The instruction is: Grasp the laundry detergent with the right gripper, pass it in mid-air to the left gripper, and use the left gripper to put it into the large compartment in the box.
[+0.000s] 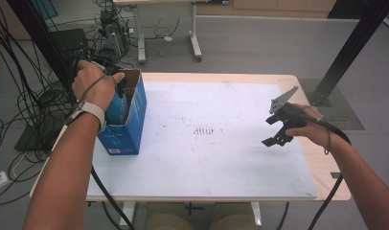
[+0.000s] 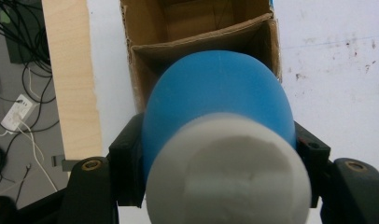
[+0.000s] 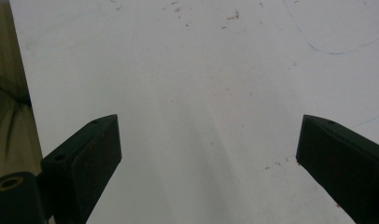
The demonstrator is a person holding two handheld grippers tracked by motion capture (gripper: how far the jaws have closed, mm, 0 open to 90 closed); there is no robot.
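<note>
A blue bottle with a white cap sits between the black jaws of my left gripper, which is shut on it. Its cap end faces the camera and its far end points down into an open blue cardboard box. In the high view that box stands at the table's left edge, and a hand covers most of the left gripper over the box's opening. Only a bit of the bottle shows there. My right gripper hovers open above the right side of the white mat, with nothing between its jaws.
The white mat covers most of the wooden table and carries faint brown specks near its middle. Cables lie on the floor to the left. A black post stands past the right corner, and another table's legs stand behind.
</note>
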